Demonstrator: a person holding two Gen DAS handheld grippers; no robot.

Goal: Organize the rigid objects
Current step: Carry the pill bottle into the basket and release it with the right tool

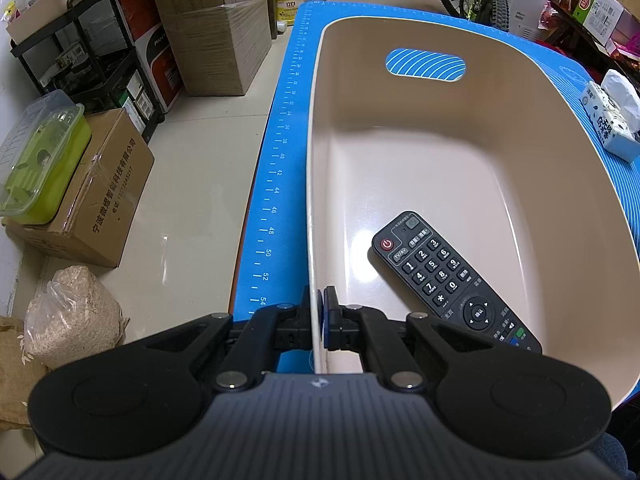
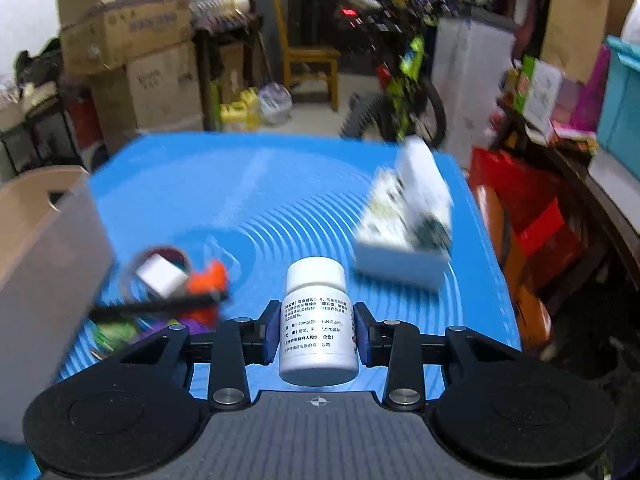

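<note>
A beige plastic bin (image 1: pixel 460 140) stands on the blue mat (image 1: pixel 280 160). A black remote control (image 1: pixel 444 276) lies flat on its floor. My left gripper (image 1: pixel 319 312) is shut on the bin's near left rim. In the right wrist view my right gripper (image 2: pixel 316 332) is shut on a white pill bottle (image 2: pixel 316 320) with printed text, held upright above the mat (image 2: pixel 260 184). The bin's outer wall (image 2: pixel 44 264) shows at the left. Beside it lies a blurred pile of small items: a round container with a white block (image 2: pixel 160 272), an orange object (image 2: pixel 208 280) and a black stick (image 2: pixel 160 304).
A white tissue pack (image 2: pixel 408 224) lies on the right of the mat; it also shows in the left wrist view (image 1: pixel 612 120). Beyond the table are cardboard boxes (image 1: pixel 216 24), a black shelf (image 1: pixel 92 52), a green container (image 1: pixel 44 160), a bicycle (image 2: pixel 404 80) and a wooden chair (image 2: pixel 308 60).
</note>
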